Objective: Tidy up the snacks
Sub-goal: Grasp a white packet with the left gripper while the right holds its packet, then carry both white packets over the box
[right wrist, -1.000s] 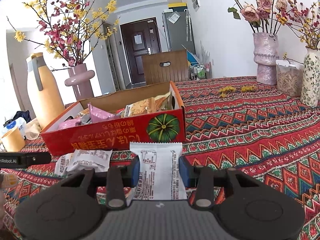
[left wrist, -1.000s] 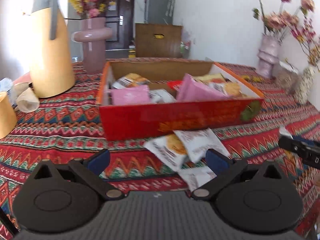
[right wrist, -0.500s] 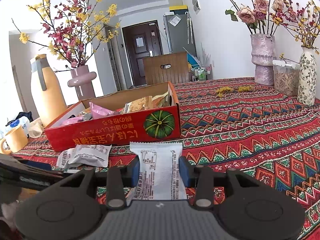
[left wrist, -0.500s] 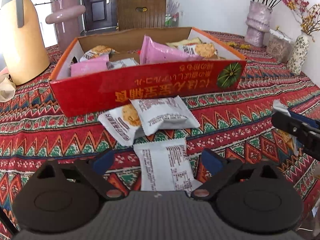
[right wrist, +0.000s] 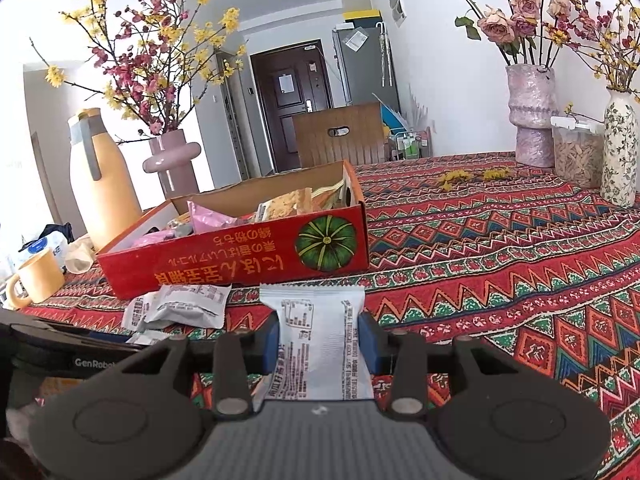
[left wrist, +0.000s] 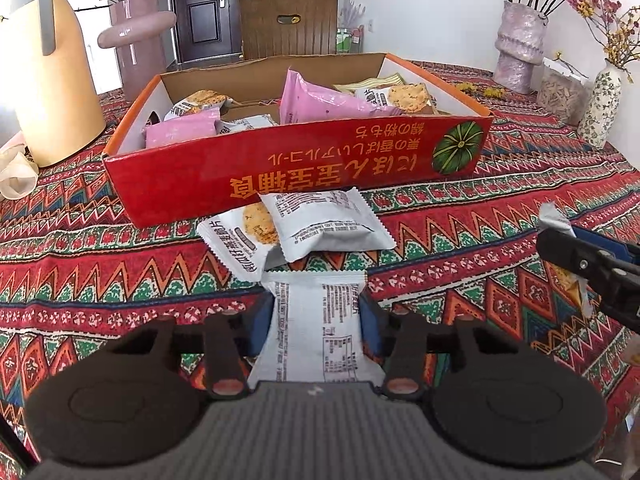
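On the patterned tablecloth (left wrist: 500,208), at six o'clock from the red snack box (left wrist: 304,160): white snack packet (left wrist: 318,332) pinched by left gripper (left wrist: 316,328), jaws just closed in. At twelve o'clock, two more packets (left wrist: 296,228) overlapping, touching the box. Right gripper (right wrist: 318,338) clamped on another white packet (right wrist: 316,344).

Glossy cardboard box (left wrist: 280,168); crinkly plastic wrappers (left wrist: 320,224); woven patterned tablecloth (left wrist: 500,216); matt thermos (right wrist: 100,184)
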Demonstrator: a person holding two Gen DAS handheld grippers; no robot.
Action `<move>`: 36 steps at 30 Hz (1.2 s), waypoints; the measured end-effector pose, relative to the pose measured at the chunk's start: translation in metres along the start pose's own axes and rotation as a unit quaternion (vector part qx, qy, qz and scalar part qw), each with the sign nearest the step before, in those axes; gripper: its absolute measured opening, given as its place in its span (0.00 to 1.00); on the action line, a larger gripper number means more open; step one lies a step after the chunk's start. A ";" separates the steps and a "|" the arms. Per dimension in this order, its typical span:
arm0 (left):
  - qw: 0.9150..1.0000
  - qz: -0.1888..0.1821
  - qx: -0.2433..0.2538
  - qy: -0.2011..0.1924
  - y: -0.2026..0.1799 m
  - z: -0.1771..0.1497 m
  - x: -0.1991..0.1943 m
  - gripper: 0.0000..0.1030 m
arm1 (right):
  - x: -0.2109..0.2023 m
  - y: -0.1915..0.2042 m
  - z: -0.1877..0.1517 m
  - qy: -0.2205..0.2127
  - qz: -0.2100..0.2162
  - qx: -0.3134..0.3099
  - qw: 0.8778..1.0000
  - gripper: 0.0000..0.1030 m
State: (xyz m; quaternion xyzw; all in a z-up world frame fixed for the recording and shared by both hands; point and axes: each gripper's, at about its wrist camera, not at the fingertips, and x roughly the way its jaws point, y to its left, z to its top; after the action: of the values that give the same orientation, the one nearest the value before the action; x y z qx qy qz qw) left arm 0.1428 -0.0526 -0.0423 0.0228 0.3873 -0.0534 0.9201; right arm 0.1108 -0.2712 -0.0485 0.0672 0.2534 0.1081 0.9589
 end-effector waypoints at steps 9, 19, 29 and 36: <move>1.000 -0.017 0.004 -0.024 0.000 -0.004 -0.015 0.43 | -0.003 0.005 -0.001 0.000 0.001 -0.006 1.000 0.38; 0.997 -0.024 -0.008 -0.078 0.007 0.005 -0.045 0.43 | -0.004 0.013 0.003 -0.004 -0.004 -0.016 1.000 0.38; 0.992 -0.014 -0.014 -0.126 0.016 0.029 -0.061 0.43 | 0.002 0.031 0.025 -0.028 0.003 -0.037 0.999 0.38; 0.988 0.000 -0.012 -0.155 0.020 0.050 -0.066 0.43 | 0.013 0.042 0.052 -0.055 0.000 -0.055 0.997 0.38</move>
State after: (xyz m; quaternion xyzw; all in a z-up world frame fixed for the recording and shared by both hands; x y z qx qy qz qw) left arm 0.1350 -0.0317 0.0402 0.0028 0.2409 -0.0516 0.9692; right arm 0.1406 -0.2308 -0.0024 0.0201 0.1941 0.1182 0.9736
